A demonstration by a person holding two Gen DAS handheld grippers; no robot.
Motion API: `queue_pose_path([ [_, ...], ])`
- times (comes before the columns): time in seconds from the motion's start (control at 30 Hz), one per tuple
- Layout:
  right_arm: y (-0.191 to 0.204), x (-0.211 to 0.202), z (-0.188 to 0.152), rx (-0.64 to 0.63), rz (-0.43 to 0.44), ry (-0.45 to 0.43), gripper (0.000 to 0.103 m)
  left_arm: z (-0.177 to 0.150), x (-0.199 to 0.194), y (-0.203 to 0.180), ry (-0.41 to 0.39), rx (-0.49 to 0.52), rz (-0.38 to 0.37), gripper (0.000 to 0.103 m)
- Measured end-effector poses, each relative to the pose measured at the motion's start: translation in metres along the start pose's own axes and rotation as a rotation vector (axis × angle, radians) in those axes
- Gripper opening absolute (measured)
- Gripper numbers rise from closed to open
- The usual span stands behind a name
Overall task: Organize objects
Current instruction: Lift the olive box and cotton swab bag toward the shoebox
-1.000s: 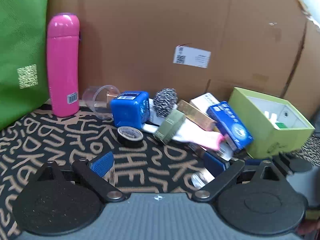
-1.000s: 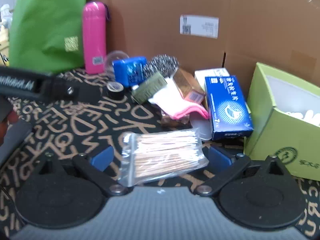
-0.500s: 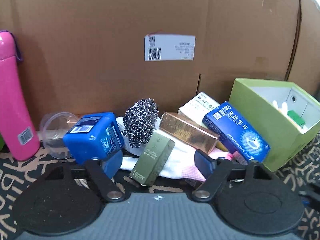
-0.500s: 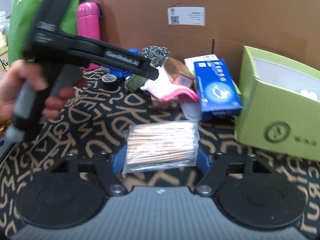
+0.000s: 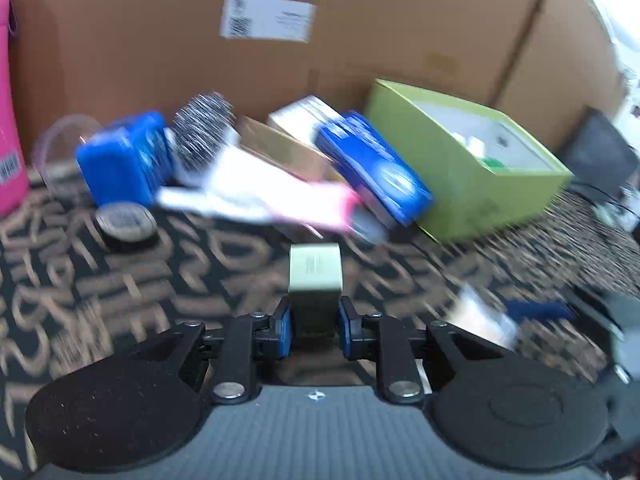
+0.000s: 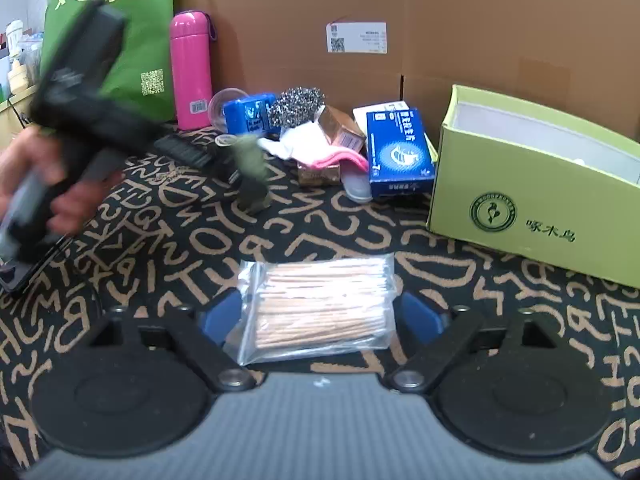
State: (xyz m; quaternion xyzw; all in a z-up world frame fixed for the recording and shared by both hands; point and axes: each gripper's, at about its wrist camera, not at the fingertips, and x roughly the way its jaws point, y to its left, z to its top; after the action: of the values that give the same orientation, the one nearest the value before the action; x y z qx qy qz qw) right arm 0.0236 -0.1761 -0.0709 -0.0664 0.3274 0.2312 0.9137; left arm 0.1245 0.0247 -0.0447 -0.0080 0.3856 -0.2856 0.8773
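1. My left gripper (image 5: pixel 315 326) has the small olive-green box (image 5: pixel 315 280) between its blue pads; the jaws are closing and stand narrow, both pads against the box's sides. The box sticks out forward past the fingertips, its pale end face toward the camera.
2. From the right wrist view I see the same box (image 6: pixel 250 168) as a blurred green shape lifted above the patterned mat (image 6: pixel 200 240), in front of the pile, with a hand (image 6: pixel 36 184) on the left gripper's handle at the left edge.
3. My right gripper (image 6: pixel 320 316) straddles the clear bag of wooden sticks (image 6: pixel 320 304). The bag lies flat on the mat between the two blue pads. The jaws are opening; the left pad sits at the bag's edge and the right pad looks just clear of it, so I do not count it as gripped.
4. The pile behind: a blue cube-shaped box (image 6: pixel 248 114), a steel scourer (image 6: pixel 296 106), a white and pink cloth (image 6: pixel 320 148), a gold box (image 6: pixel 340 126) and a flat blue carton (image 6: pixel 400 152), all touching or overlapping.
5. The open lime-green box (image 6: pixel 520 208) stands to the right of the pile, just beside the blue carton. A roll of black tape (image 5: pixel 126 224) lies on the mat in front of the blue cube.
6. A pink flask (image 6: pixel 190 68) stands upright against the cardboard wall (image 6: pixel 440 20), beside a green bag (image 6: pixel 132 32).
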Motion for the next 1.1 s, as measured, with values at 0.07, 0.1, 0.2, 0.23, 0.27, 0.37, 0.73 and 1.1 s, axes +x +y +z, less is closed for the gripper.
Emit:
queue_pose_path([
  [0.07,0.001,0.001,0.001,-0.008,0.002,-0.005,0.094,-0.008,-0.004,-0.010,0.013,0.011,-0.005,0.023],
  [0.1,0.002,0.002,0.002,-0.015,0.005,-0.001,0.095,-0.010,-0.005,-0.014,0.012,0.020,0.008,0.026],
  [0.2,0.005,0.004,0.000,-0.031,0.027,0.014,0.097,-0.010,0.003,-0.025,0.003,0.070,0.059,0.041],
  [0.23,0.008,0.004,-0.001,-0.040,0.029,0.016,0.099,-0.008,0.007,-0.026,-0.003,0.075,0.077,0.044],
  [0.27,0.010,0.004,-0.003,-0.051,0.022,0.017,0.100,-0.007,0.010,-0.027,-0.009,0.078,0.082,0.046],
  [0.37,0.011,0.008,-0.004,-0.061,-0.004,0.030,0.100,0.001,0.017,-0.028,-0.014,0.075,0.068,0.046],
  [0.73,0.008,0.016,-0.006,-0.033,0.005,0.032,0.094,-0.005,0.014,-0.025,-0.040,0.049,0.098,0.045],
  [1.1,-0.002,-0.018,0.004,-0.032,-0.035,-0.056,0.071,0.015,-0.008,-0.051,-0.092,0.082,0.003,0.023],
])
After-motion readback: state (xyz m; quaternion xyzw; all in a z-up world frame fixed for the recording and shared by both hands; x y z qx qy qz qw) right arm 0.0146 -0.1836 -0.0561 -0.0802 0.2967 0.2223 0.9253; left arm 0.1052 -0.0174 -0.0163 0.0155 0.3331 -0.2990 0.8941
